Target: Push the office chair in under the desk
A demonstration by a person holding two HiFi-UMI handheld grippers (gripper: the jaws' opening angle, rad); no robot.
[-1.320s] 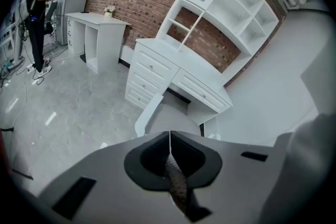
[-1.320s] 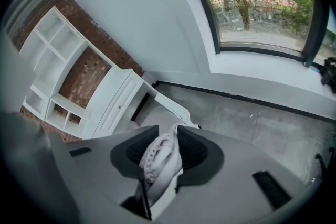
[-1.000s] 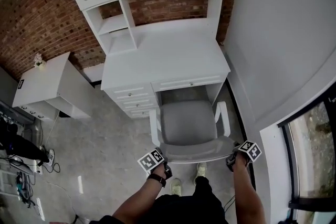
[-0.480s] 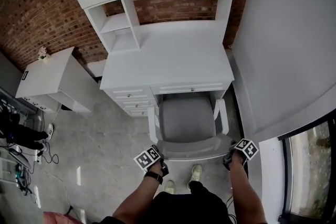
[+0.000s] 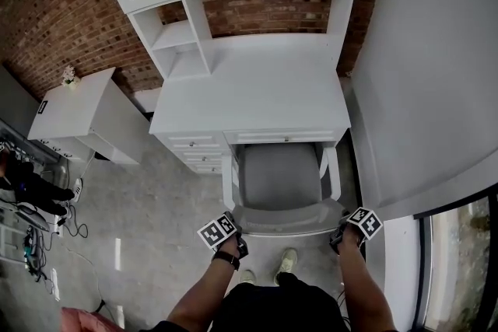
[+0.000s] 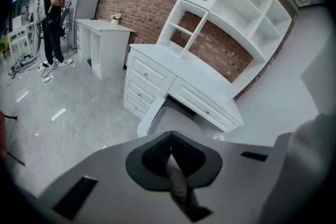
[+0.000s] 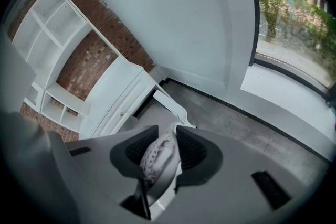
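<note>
The office chair (image 5: 280, 175) has a grey seat and white arms. Its seat front sits just under the edge of the white desk (image 5: 249, 89), which carries a shelf unit. My left gripper (image 5: 238, 245) is shut on the left end of the chair's backrest top (image 5: 288, 223); a thin mesh edge (image 6: 176, 181) shows between its pads. My right gripper (image 5: 339, 238) is shut on the right end, with a padded mesh edge (image 7: 157, 157) between its pads. Its jaws have just opened slightly, the edge still gripped. In the gripper views the desk (image 6: 173, 68) (image 7: 118, 89) lies ahead.
A small white side table (image 5: 78, 109) stands left of the desk. A person (image 6: 52, 18) stands by equipment and floor cables (image 5: 31, 245) at far left. A white wall (image 5: 420, 74) runs close along the chair's right. A window (image 7: 294, 23) is behind on the right.
The chair has rolled toward the desk, so its seat now reaches under the desk edge. Both grippers travelled forward with the backrest.
</note>
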